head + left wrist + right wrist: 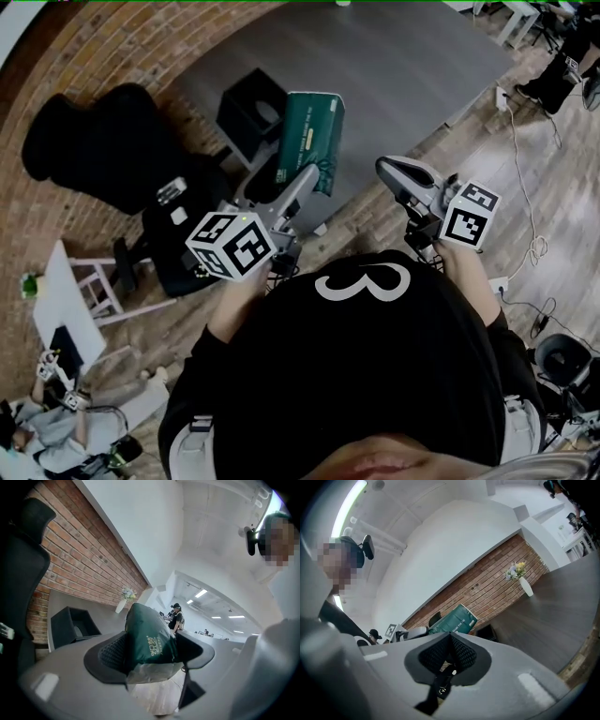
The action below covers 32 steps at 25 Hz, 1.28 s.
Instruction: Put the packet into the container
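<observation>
**One packet aloft, print unreadable**

One green packet was pinched at its lower end by the left gripper, in the air near the black container on the grey tabletop. Its pale lettering was too small to read. The container's dark inside could not be made out. The right gripper was pressed together, empty.

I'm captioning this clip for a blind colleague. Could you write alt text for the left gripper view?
The left gripper grips a dark green packet between its two jaws. Beyond it at left, an open black container sits on a grey table beside a brick wall.
</observation>
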Available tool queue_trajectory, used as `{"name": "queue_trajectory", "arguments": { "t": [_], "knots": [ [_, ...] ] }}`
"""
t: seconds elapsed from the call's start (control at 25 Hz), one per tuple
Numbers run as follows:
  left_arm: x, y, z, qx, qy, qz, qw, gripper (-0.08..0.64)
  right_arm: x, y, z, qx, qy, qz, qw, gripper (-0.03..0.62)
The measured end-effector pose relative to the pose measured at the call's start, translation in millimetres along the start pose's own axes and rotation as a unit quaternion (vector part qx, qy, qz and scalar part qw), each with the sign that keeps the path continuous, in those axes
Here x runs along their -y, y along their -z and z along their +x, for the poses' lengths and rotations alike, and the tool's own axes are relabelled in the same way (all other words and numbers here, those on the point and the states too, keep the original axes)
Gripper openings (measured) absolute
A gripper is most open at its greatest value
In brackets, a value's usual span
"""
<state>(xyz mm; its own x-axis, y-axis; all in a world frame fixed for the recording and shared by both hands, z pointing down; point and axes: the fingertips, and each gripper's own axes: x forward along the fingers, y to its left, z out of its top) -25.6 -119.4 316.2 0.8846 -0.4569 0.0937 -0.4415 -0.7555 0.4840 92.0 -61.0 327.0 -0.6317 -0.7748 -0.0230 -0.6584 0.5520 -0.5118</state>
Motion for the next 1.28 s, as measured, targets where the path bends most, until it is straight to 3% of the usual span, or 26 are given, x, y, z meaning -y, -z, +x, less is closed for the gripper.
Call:
{"name": "queue_trajectory", "arguments": {
  "t": [0.24,0.52,0.96,1.28],
  "knots": [
    [-22,-20,14,0.025,-0.051,-0.008,0.9984,0.345,29,-23,27,-0.023,-0.041,0.005,0.999,0.002],
    [-62,-39,35,0.06,-0.132,-0.025,0.9891,0.344,78,-43,75,-0.07,-0.103,0.022,0.992,0.002],
    [-117,-67,59,0.114,-0.248,-0.044,0.961,0.341,136,-66,129,-0.127,-0.177,0.038,0.975,0.002],
    [-149,-84,78,0.142,-0.299,-0.045,0.9426,0.341,172,-72,158,-0.156,-0.204,0.051,0.965,0.002]
  ]
}}
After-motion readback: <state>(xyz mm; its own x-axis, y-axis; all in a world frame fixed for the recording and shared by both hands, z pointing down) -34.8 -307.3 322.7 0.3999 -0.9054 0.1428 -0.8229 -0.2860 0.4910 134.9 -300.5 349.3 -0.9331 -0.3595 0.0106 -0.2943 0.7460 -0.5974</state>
